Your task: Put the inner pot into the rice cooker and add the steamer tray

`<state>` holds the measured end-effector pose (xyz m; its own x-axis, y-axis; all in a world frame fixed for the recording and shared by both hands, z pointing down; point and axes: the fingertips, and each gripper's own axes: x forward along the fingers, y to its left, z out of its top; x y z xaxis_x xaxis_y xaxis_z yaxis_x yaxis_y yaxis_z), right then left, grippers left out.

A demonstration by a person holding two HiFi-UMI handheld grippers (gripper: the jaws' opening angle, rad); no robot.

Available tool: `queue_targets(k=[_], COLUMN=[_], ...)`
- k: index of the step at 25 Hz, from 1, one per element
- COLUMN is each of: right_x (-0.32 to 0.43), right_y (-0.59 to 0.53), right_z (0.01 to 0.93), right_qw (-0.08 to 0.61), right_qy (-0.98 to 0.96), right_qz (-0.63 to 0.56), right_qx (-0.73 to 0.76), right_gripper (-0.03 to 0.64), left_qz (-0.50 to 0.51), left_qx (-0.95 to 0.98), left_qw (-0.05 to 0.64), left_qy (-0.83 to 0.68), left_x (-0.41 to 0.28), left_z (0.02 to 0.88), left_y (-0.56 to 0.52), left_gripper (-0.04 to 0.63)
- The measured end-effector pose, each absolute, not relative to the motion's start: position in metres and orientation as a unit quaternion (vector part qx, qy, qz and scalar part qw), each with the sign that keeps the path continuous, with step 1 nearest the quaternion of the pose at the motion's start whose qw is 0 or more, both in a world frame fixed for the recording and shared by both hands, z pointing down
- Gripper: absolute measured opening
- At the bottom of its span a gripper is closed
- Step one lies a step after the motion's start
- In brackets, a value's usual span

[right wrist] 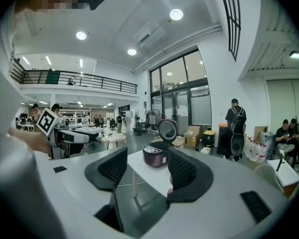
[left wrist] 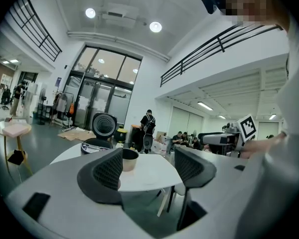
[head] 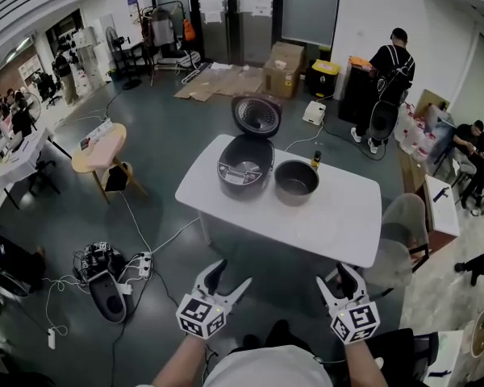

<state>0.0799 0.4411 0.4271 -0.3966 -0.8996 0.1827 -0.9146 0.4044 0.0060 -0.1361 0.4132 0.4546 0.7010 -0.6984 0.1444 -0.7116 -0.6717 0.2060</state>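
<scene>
Your left gripper [head: 231, 274] and right gripper [head: 336, 279] hover short of the white table [head: 323, 224], where the inner pot [head: 296, 181] sits just beside the open rice cooker [head: 244, 166]. Your left gripper view shows jaws apart and empty, the pot beyond them. Your right gripper view shows the same, facing the cooker. You're only approaching, I judge; next, reach in and grip the pot's rim. I can't pick out the steamer tray.
</scene>
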Motion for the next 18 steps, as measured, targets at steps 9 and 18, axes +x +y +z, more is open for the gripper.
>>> queue_targets(k=[9,18], right_x=[0.088,0.109], right_y=[0.395,0.321], right_z=[0.438,0.449], right_qw=[0.077,0.083], right_qy=[-0.838,-0.845], right_qz=[0.059,0.066], right_qx=[0.537,0.525], right_gripper=[0.270,0.270], left_qz=[0.034,0.037], left_qx=[0.913,0.905], left_qw=[0.132,0.141], left_qy=[-0.385,-0.399], left_x=[-0.123,-0.103], left_z=[0.460,0.469], left_y=[0.375,0.307], left_gripper=[0.330,0.330])
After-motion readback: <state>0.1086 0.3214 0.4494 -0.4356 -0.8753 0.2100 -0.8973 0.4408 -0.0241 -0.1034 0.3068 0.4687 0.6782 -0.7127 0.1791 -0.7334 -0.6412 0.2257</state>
